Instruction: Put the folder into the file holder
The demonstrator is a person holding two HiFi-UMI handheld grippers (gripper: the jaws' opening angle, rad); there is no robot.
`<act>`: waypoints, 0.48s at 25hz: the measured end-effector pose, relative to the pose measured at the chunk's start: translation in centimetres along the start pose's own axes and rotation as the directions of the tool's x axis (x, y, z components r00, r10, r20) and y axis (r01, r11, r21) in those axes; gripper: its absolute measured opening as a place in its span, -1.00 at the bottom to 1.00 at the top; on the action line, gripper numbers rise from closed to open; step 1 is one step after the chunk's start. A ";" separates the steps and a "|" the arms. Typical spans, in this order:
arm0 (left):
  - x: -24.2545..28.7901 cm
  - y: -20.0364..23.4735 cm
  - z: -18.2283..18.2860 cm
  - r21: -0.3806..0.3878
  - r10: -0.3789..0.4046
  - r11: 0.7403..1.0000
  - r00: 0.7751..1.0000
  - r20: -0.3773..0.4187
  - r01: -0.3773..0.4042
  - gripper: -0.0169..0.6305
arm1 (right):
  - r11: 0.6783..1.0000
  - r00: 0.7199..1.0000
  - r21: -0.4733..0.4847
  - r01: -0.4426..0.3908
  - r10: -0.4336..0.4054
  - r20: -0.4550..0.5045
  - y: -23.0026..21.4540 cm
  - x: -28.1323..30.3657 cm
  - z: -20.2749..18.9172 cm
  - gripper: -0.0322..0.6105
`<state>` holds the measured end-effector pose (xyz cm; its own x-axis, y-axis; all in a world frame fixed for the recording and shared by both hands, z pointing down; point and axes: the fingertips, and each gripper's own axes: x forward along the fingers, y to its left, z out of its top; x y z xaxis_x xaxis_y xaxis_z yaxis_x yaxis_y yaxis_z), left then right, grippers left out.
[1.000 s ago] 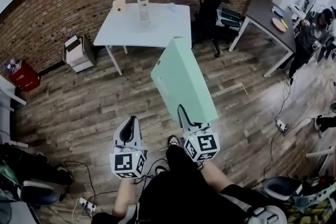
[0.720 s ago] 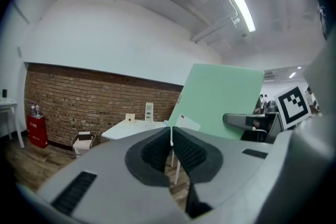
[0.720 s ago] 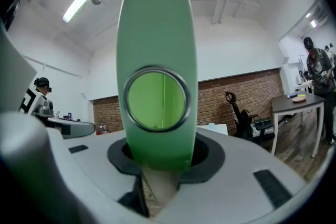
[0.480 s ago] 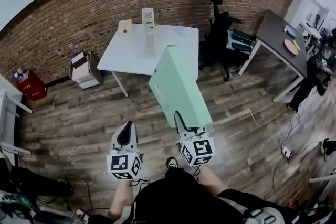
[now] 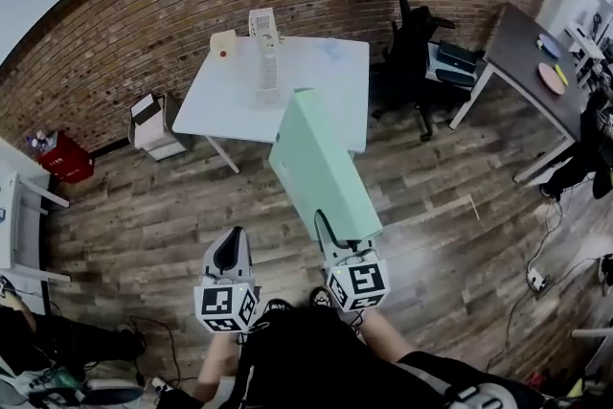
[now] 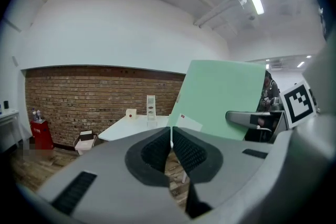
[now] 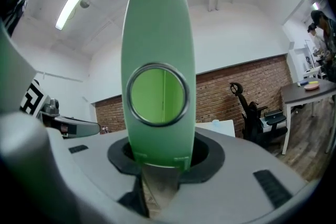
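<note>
A pale green box folder (image 5: pixel 321 163) stands tilted up from my right gripper (image 5: pixel 337 233), whose jaws are shut on its lower spine end. In the right gripper view the folder's spine (image 7: pixel 157 60) with its round finger hole fills the middle, clamped in my right gripper (image 7: pixel 160 157). My left gripper (image 5: pixel 230 249) hangs beside it to the left, shut and holding nothing; its pads meet in the left gripper view (image 6: pixel 170 147), where the folder (image 6: pixel 220 105) shows to the right. The white mesh file holder (image 5: pixel 263 29) stands upright on the white table (image 5: pixel 316 101) ahead, apart from the folder.
A small beige box (image 5: pixel 222 43) sits on the table by the file holder. A black office chair (image 5: pixel 412 5) and a dark desk (image 5: pixel 512 38) stand to the right. A white box (image 5: pixel 151 124) and a red crate (image 5: pixel 62 158) lie on the wooden floor at the left.
Both grippers and the folder have come closer to the white table, which now sits nearer in the head view. The grip on the folder is unchanged.
</note>
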<state>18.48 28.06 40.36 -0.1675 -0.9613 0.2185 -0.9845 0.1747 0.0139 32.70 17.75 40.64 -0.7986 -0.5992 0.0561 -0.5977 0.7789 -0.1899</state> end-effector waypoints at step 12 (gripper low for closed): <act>4.5 7.1 -0.5 -0.087 0.006 0.996 1.000 0.005 -0.006 -0.85 | 0.998 0.998 -0.035 0.044 -0.045 -0.039 0.2 7.2 -0.1 -0.44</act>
<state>10.77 25.06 41.93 -0.1741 -0.9613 0.2134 -0.9752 0.1983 0.0978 26.86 13.59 41.09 -0.7730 -0.6261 0.1027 -0.6342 0.7579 -0.1530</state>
